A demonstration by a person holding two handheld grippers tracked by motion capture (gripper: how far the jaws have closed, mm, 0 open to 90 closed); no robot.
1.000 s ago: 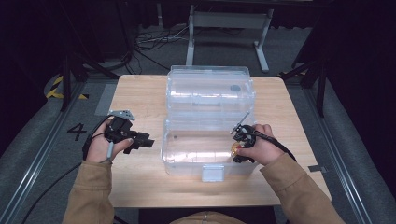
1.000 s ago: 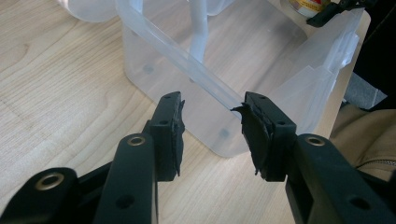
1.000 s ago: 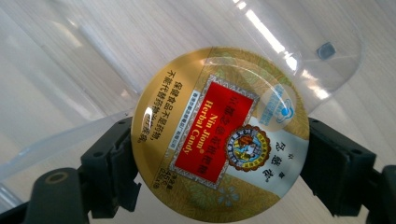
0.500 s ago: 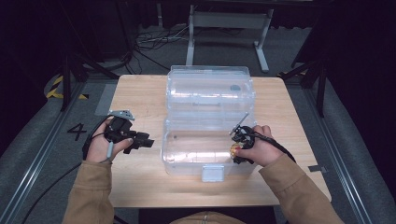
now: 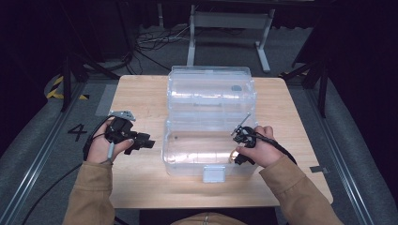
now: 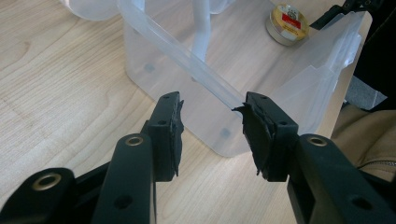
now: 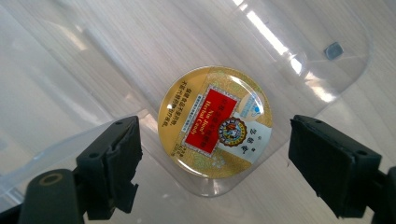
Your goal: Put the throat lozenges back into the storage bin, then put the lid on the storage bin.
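Beside the clear box (image 5: 210,123), left claw (image 5: 149,143) unmoved, gaping, empty, right claw (image 7: 212,163) still spread wide above candy tin (image 7: 215,122).

The clear box (image 5: 209,122) fills the table's (image 5: 141,93) middle, its open lid blocking the far side. Bare wood lies left and right. Inside, only a tin (image 7: 215,122) sits on the box floor.
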